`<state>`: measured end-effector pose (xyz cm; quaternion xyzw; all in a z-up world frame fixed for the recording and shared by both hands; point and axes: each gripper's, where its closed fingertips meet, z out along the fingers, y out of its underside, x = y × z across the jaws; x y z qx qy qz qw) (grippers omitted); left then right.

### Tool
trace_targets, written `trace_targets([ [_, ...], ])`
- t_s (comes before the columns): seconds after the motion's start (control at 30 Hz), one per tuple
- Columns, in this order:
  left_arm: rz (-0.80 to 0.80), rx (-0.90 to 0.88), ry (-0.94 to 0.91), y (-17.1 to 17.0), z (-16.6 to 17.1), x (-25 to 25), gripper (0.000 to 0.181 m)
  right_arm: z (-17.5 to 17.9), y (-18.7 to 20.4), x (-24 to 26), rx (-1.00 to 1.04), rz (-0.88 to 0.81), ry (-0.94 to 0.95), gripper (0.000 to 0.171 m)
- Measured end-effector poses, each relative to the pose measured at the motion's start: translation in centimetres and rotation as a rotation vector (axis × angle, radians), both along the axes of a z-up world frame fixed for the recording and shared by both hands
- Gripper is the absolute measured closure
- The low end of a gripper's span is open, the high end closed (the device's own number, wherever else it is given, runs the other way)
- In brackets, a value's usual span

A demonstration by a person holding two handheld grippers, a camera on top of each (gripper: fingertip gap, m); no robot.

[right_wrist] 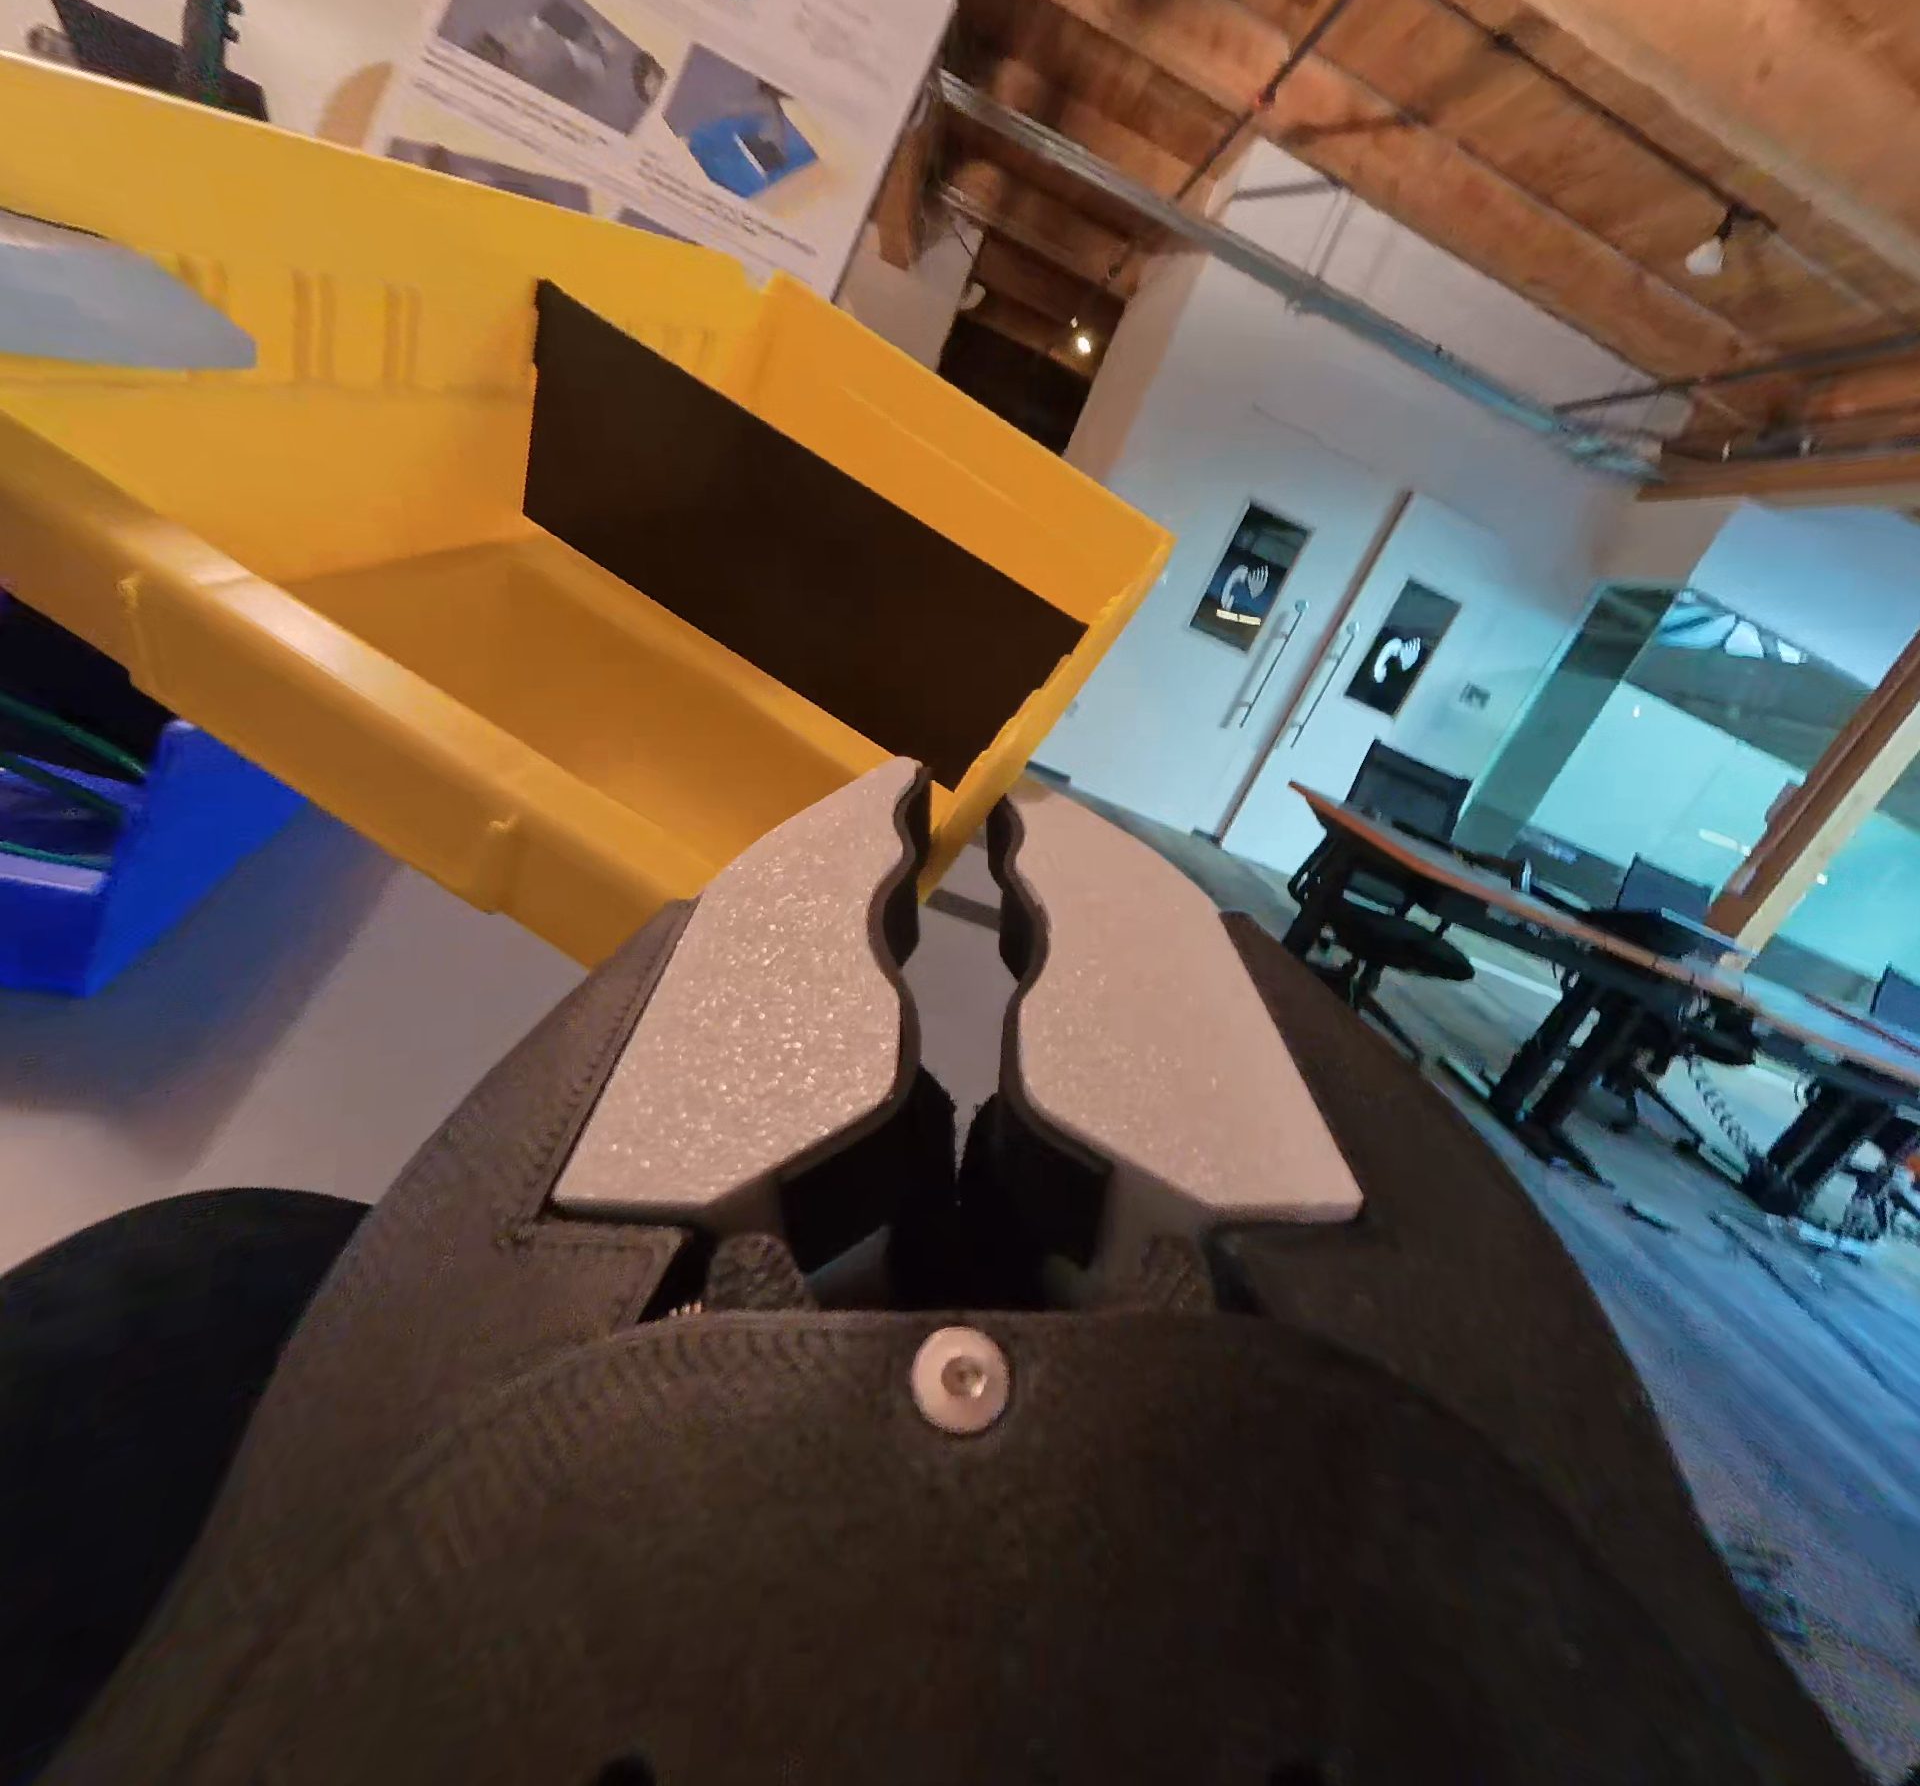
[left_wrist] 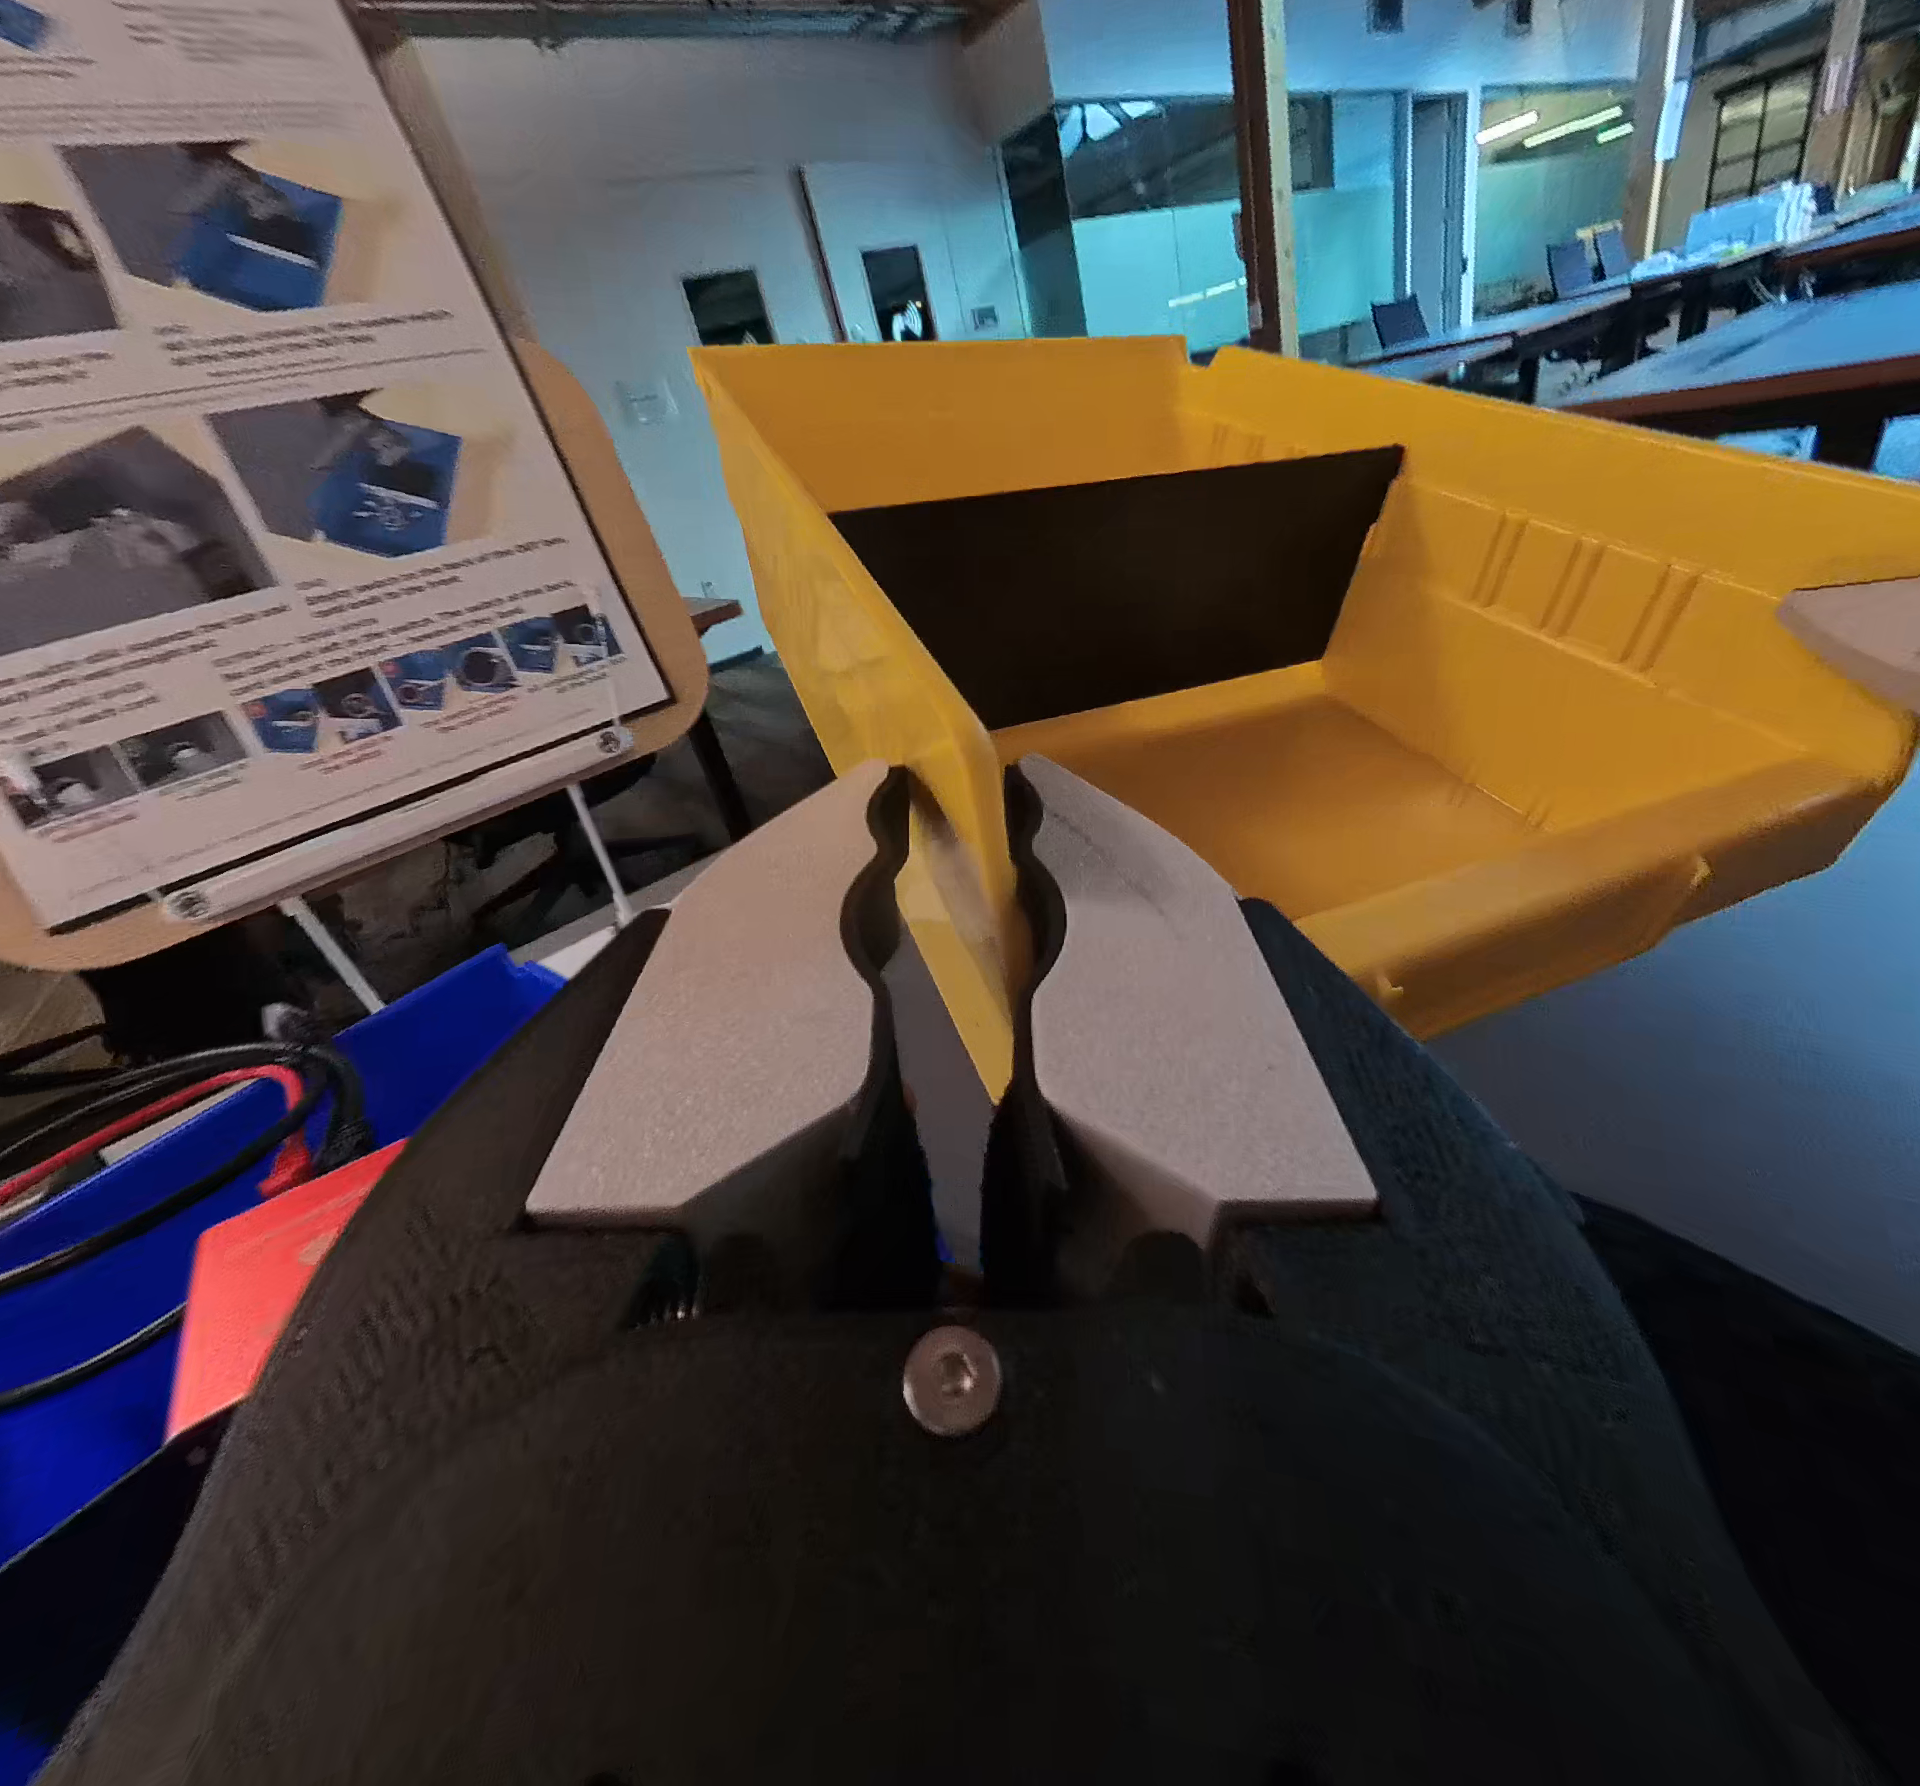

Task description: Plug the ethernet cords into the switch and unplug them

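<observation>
Between two grippers, left (left_wrist: 956, 863) and right (right_wrist: 956, 832): one yellow bin (left_wrist: 1299, 801).

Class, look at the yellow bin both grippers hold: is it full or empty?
Empty: the yellow bin shows a bare floor in front of its black divider; behind the divider is hidden.

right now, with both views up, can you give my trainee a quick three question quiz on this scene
1. True or false: the yellow bin is full of ethernet cords.
2. Multiple choice: what does the left gripper hold? A) a red cable B) the yellow bin's side wall C) nothing
3. Fill in: the flat divider standing across the inside of the bin is ____ in colour.

Key
1. False: the part in view is empty.
2. B; the right gripper has its jaws on the opposite wall.
3. Black.
</observation>
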<state>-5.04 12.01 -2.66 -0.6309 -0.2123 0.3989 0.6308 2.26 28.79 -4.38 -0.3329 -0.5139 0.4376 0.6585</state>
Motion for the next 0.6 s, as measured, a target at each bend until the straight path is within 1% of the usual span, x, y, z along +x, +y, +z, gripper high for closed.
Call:
trace_targets([
  [0.07, -0.014, -0.037, -0.008, 1.7, -0.9, -0.6, 0.163, -1.1, 1.5, -0.3, -0.013, -0.035, -0.026, 0.161],
  [0.17, -0.068, -0.040, -0.069, 3.8, -2.7, -1.4, 0.163, -2.3, 3.2, -0.5, -0.022, -0.064, -0.060, 0.161],
  [0.23, -0.076, -0.051, -0.109, 4.8, -4.0, -1.9, 0.163, -3.3, 4.2, -0.9, -0.009, -0.093, -0.099, 0.161],
  [0.33, -0.080, -0.094, -0.130, 6.1, -5.9, -2.4, 0.162, -5.1, 5.6, -1.5, -0.054, -0.109, -0.155, 0.161],
  [0.43, -0.092, -0.143, -0.160, 7.1, -7.8, -2.7, 0.161, -6.9, 6.5, -2.0, -0.078, -0.114, -0.210, 0.161],
  [0.6, -0.068, -0.223, -0.191, 7.4, -11.0, -3.8, 0.162, -9.0, 7.0, -3.0, -0.098, -0.121, -0.284, 0.161],
])
